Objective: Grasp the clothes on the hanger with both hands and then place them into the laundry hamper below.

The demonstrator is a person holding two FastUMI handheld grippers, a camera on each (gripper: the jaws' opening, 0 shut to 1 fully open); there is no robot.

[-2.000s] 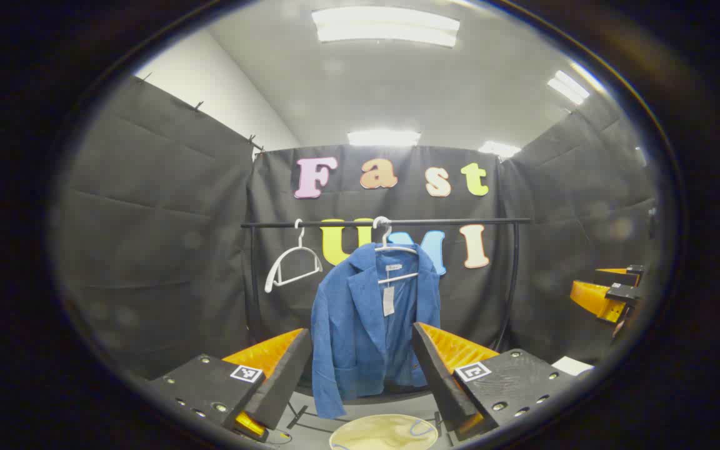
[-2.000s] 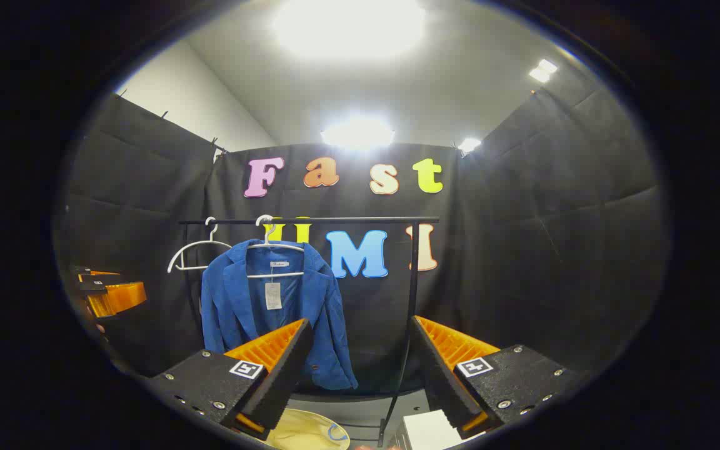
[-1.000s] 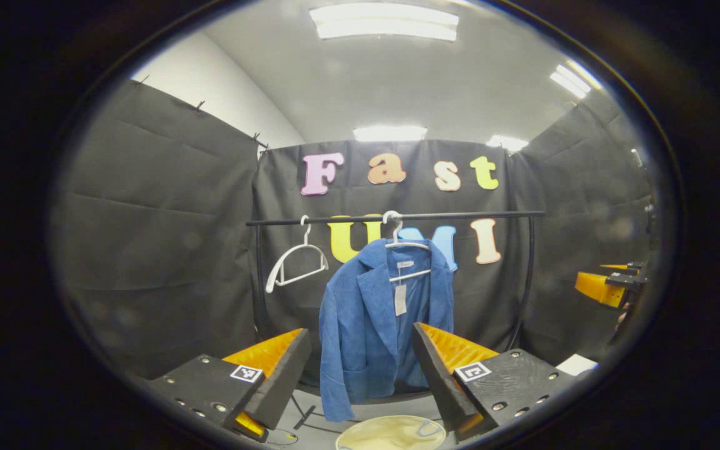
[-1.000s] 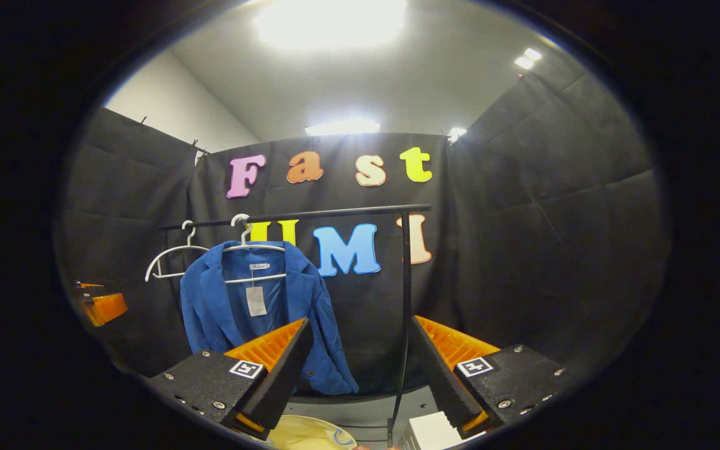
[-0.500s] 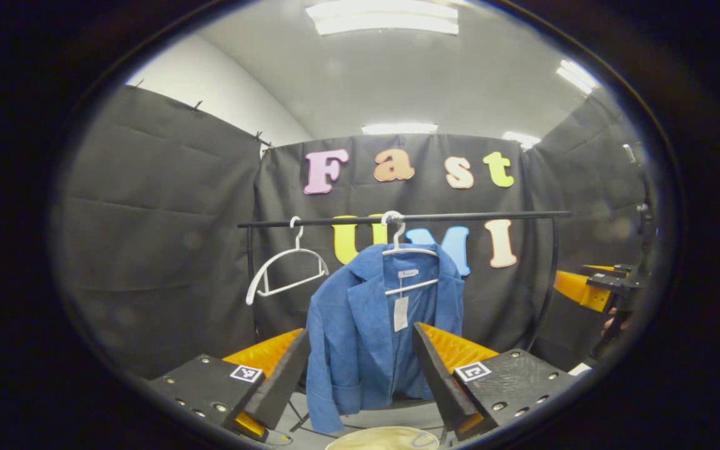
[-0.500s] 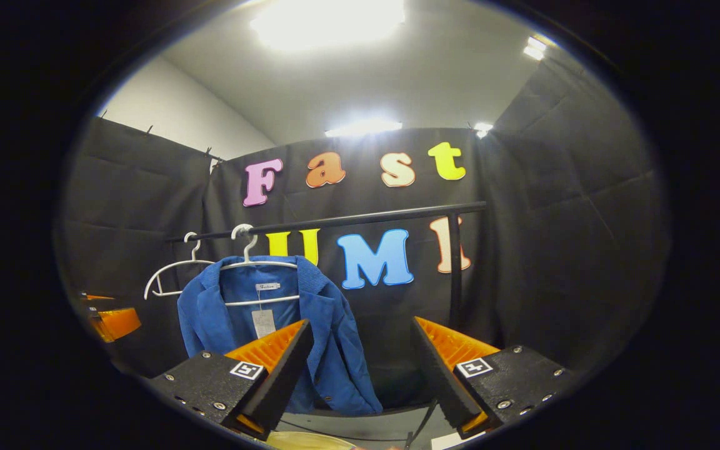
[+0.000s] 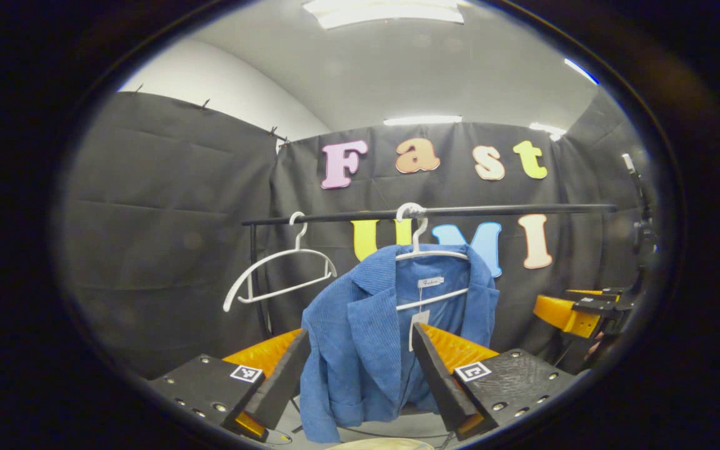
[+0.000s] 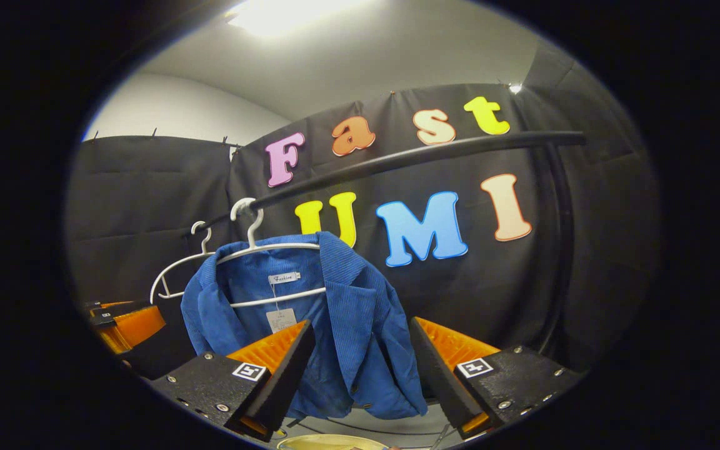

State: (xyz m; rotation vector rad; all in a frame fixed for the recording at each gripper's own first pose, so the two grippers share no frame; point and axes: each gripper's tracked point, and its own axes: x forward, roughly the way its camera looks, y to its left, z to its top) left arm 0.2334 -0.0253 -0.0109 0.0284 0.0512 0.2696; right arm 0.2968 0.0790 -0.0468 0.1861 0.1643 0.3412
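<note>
So far, nothing is grasped.
Left gripper point(image 7: 360, 369): jaws spread, empty, short of the cloth.
Right gripper point(image 8: 360, 365): jaws spread, empty.
Blue corduroy jacket point(image 7: 366, 337): on its white wire hanger point(image 7: 425, 253) on the black rail point(image 7: 460, 212).
Pale round hamper point(image 8: 329, 442): below, empty; grasping and lowering remain.

The left gripper point(image 7: 360, 375) has two black wedge fingers point(image 7: 279, 384) with ribbed orange outer faces. Each sits on a black block with silver screws and a small square black-and-white marker. The right gripper point(image 8: 360, 375) is built alike: black fingers point(image 8: 282, 381), orange ribbing, screws, white-bordered markers.
</note>
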